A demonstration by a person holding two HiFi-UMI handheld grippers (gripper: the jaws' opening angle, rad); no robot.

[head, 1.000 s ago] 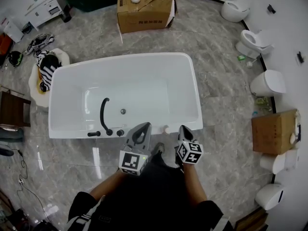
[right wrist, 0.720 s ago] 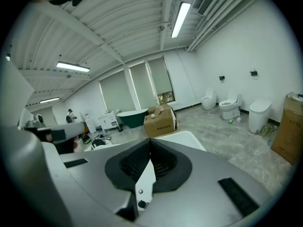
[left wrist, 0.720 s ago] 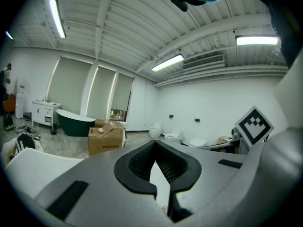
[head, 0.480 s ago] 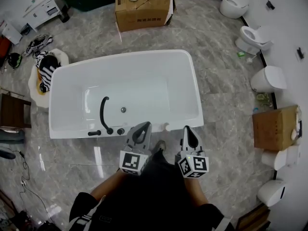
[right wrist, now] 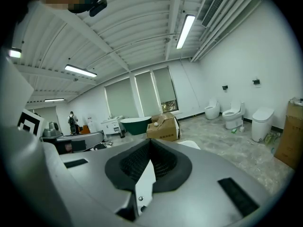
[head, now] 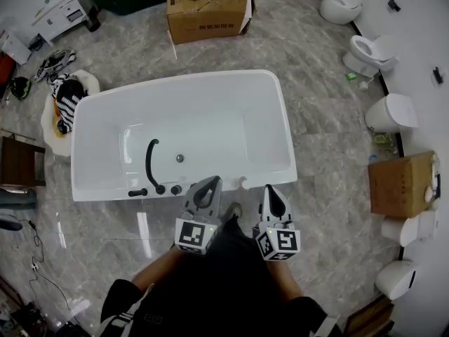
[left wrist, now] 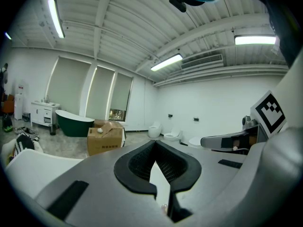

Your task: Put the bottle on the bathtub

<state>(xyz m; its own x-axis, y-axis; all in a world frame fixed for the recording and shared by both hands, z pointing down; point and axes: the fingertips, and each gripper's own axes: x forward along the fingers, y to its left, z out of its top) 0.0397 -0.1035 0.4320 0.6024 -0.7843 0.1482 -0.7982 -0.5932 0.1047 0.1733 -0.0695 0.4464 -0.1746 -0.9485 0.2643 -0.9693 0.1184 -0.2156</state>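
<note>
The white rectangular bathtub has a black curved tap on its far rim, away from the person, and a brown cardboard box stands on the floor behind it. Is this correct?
Only the rim is wrong: the head view shows the black curved tap on the near rim of the white rectangular bathtub, on the person's side. The brown cardboard box does stand beyond it.

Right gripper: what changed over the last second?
The right gripper, shut and empty, lifted and levelled out, its marker cube swinging back toward the person. The left gripper, the bathtub and the small bottle on its near rim stayed put.
</note>
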